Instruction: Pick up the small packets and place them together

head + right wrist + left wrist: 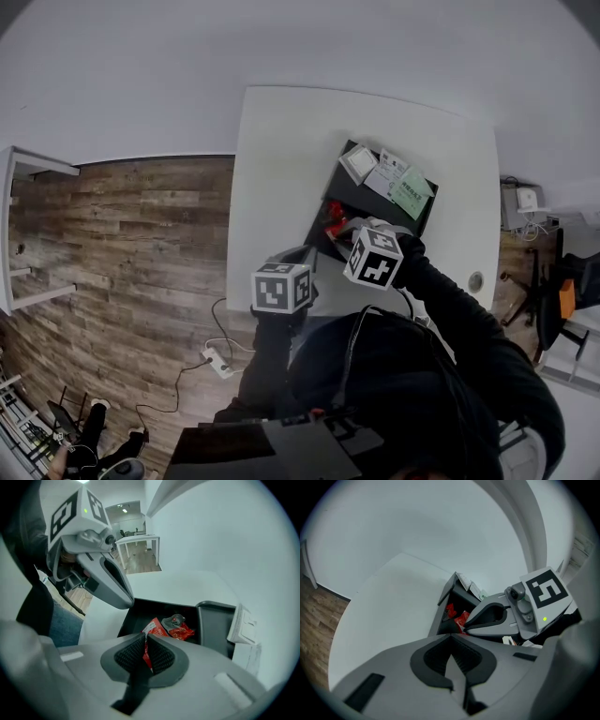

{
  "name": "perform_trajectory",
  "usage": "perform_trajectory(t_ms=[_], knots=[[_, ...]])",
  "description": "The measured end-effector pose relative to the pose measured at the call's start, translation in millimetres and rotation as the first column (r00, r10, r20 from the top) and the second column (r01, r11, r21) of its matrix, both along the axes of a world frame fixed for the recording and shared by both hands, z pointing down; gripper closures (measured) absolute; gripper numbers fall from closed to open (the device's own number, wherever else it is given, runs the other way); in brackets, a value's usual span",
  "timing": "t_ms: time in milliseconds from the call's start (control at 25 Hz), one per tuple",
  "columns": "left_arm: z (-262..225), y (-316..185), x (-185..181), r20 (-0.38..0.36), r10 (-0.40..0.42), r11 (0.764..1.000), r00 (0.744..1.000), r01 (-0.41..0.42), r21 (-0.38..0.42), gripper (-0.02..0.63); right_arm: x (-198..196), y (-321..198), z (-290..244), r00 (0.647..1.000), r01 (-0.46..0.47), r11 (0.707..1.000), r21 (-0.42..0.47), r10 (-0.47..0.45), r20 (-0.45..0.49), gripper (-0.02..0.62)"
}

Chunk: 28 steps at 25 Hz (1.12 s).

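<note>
A red packet (153,629) is pinched in the closed right gripper (146,644), mid-frame, just above the black tray (140,609) on the desk (281,169). A second red packet (182,630) is left inside. The left gripper (451,644) is shut and empty. Pale packets (410,195) are seen upper right in the head view. The gathering is judged barely begun.

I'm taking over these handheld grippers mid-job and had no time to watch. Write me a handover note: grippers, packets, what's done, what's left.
Grippers: left gripper shut and empty, near a corner of the black plastic tray. The right gripper is shut on a small red foil packet, over the tray's open compartment.
Things: a second crumpled red packet lies in that compartment. White and green flat sachets lie across the tray's far end.
Done: one red packet gripped.
Left: probably set it with the others. The gathering spot isn't evident.
</note>
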State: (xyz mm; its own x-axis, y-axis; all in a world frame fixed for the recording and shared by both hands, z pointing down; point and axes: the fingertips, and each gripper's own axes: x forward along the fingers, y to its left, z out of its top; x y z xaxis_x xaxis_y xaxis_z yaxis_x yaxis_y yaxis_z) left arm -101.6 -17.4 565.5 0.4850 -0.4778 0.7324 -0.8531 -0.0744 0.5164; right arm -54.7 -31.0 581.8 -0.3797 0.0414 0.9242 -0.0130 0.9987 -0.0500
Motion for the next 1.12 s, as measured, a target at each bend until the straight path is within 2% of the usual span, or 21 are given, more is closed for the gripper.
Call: perform_trajectory(t_ms=[240, 480, 800, 1120], knots=[[-3, -3, 3, 0.005, 0.012, 1.000, 1.000, -0.012, 0.006, 0.604, 10, -7, -40, 0.988, -0.102, 0.995, 0.011, 0.100, 0.116, 0.574], [-8, -10, 20, 0.008, 0.054, 0.998, 0.998, -0.054, 0.019, 0.604, 30, -37, -73, 0.961, -0.215, 0.974, 0.072, 0.197, 0.195, 0.574], [-12, -13, 41, 0.015, 0.102, 0.995, 0.995, -0.103, 0.018, 0.604, 71, -83, -83, 0.923, -0.345, 0.931, 0.115, 0.315, 0.221, 0.574], [-13, -21, 56, 0.026, 0.136, 0.991, 0.990, -0.136, 0.017, 0.604, 101, -104, -66, 0.907, -0.401, 0.909, 0.111, 0.377, 0.188, 0.572]])
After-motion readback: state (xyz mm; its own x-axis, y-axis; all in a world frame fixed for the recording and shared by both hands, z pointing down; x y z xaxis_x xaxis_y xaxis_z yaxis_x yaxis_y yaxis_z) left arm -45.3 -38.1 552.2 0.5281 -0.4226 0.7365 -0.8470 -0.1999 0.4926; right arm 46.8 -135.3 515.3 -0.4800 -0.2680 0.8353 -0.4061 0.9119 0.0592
